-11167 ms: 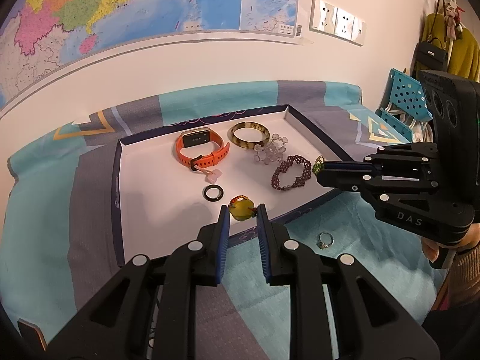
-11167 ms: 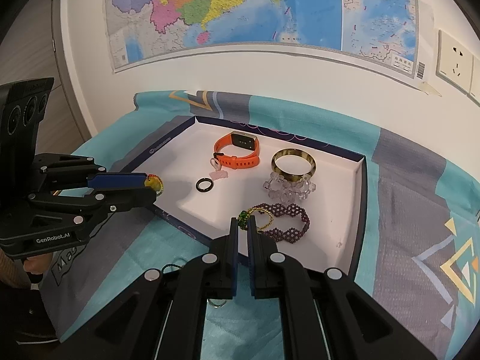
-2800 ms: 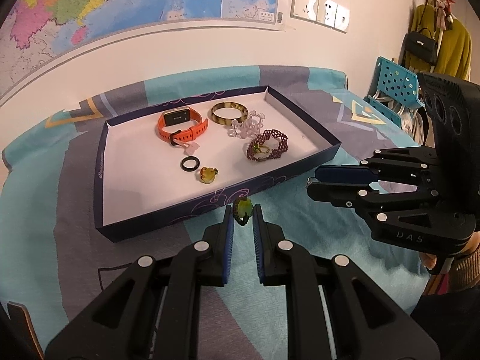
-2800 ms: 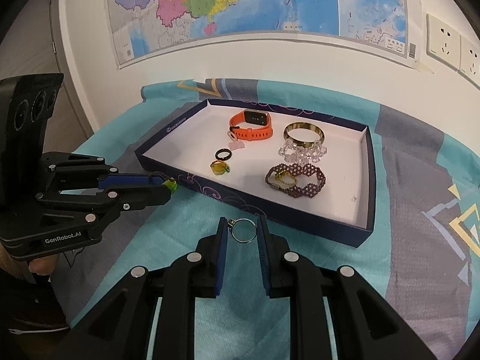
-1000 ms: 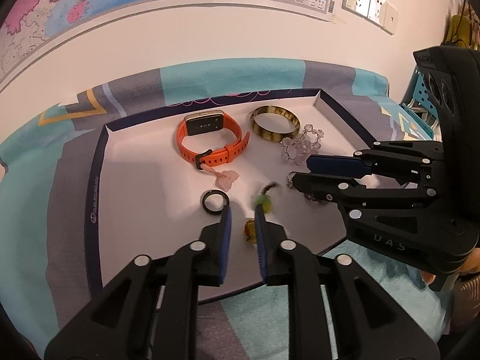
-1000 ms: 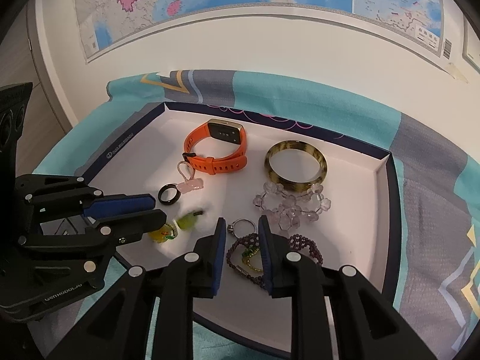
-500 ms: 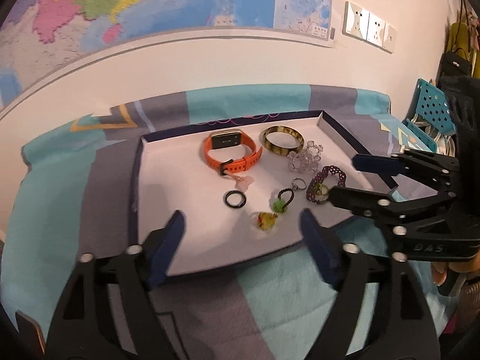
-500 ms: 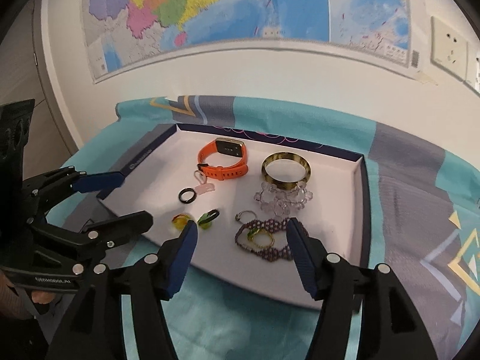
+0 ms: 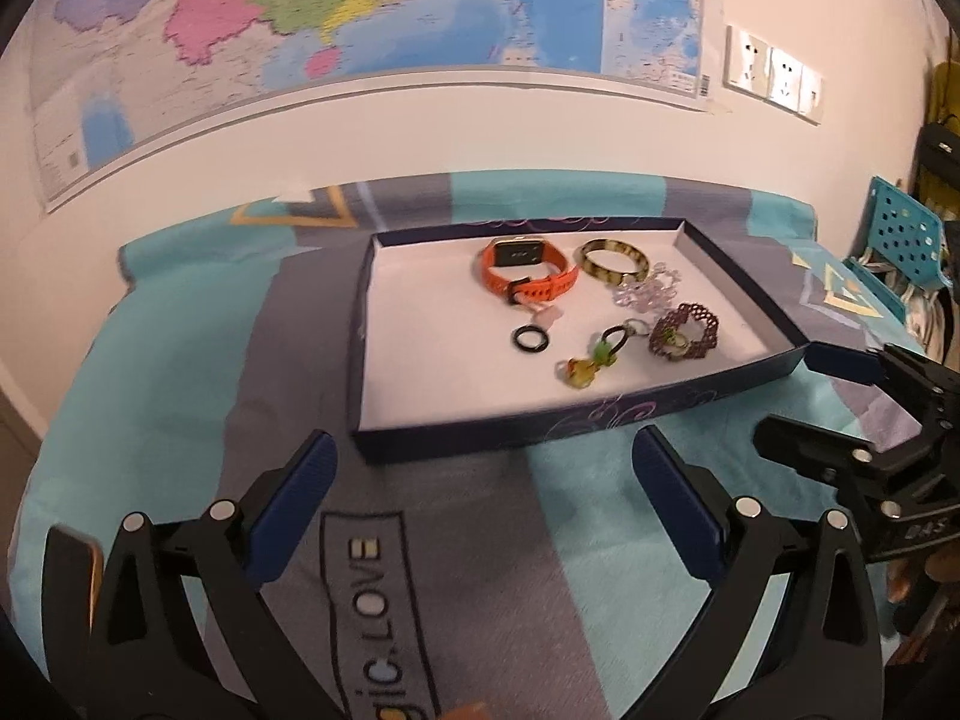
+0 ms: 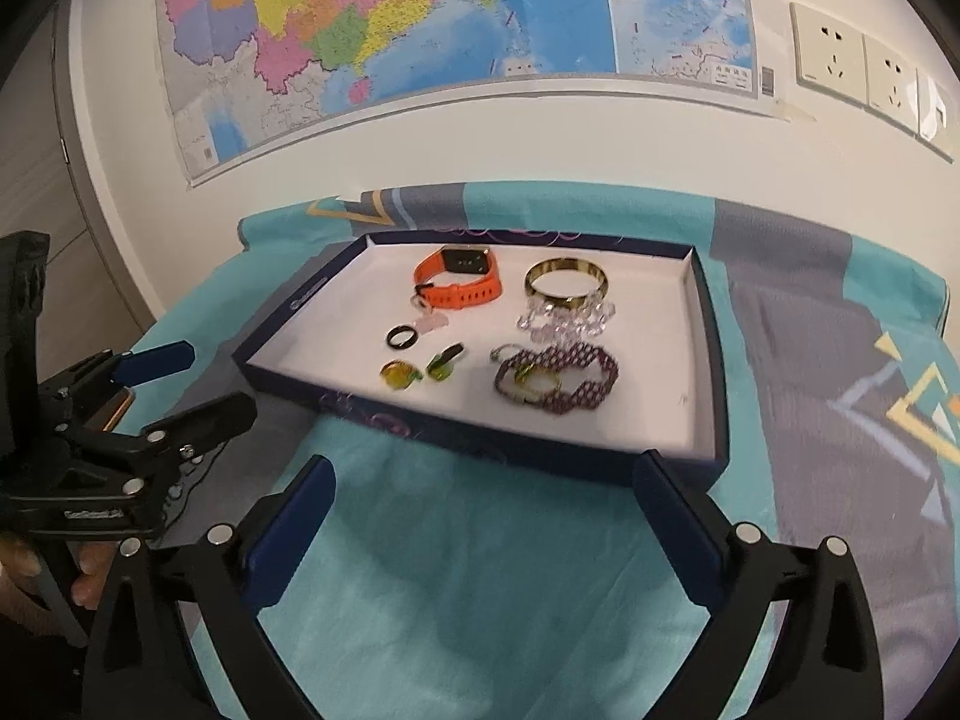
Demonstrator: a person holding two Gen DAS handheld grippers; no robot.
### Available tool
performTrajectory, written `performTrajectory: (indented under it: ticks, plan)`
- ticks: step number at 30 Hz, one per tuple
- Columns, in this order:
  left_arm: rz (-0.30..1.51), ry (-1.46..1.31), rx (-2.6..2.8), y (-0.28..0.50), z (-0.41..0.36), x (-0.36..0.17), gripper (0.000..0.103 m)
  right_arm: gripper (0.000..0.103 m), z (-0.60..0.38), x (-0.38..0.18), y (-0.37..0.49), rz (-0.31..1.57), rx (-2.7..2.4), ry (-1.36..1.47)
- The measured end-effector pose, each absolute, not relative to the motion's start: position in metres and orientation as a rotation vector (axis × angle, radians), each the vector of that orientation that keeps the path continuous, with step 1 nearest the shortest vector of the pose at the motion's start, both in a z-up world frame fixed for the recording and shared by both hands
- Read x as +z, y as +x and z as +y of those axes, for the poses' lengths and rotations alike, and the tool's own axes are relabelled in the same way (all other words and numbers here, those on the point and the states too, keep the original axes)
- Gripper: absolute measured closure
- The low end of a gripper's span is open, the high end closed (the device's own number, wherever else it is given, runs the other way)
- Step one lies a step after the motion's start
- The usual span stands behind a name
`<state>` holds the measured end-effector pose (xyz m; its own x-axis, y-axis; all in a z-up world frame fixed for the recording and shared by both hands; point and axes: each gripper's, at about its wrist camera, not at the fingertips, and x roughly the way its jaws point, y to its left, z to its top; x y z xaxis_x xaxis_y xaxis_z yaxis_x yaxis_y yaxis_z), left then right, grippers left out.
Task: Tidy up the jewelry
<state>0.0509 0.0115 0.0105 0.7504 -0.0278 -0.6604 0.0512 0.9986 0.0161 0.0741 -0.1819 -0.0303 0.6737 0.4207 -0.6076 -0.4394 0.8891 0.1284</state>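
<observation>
A navy tray [image 9: 540, 427] [image 10: 480, 433] with a white floor holds an orange watch [image 9: 528, 270], a tortoise bangle [image 9: 612, 261], a clear bead bracelet [image 9: 645, 295] and a purple beaded bracelet [image 10: 570, 384]. A black ring [image 9: 530, 339], a yellow ring [image 9: 579, 372], a green ring [image 9: 606, 352] and a silver ring [image 9: 636, 324] lie loose there too. My left gripper [image 9: 480, 450] hangs before the tray's front wall, jaws opening wide, nothing between them. My right gripper [image 10: 483, 471] is likewise opening and empty, in front of the tray's right half.
A teal and grey cloth [image 9: 180, 396] covers the table. A map [image 10: 420, 18] and wall sockets [image 10: 834, 57] are behind. A blue perforated stool [image 9: 906, 240] stands at the far right. A person's fingers [image 10: 84, 576] hold the left tool.
Both grippers went from nearly shut to wide open and drew back from the tray. The green ring and the silver ring, between the fingers a second ago, now lie in the tray.
</observation>
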Motion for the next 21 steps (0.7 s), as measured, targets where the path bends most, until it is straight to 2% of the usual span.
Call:
performTrajectory:
  ticks: [21]
  plan:
    - [0.743,0.027,0.01,0.023,0.013,0.005,0.006,0.007,-0.179,-0.045,0.044,0.691,0.492,-0.011]
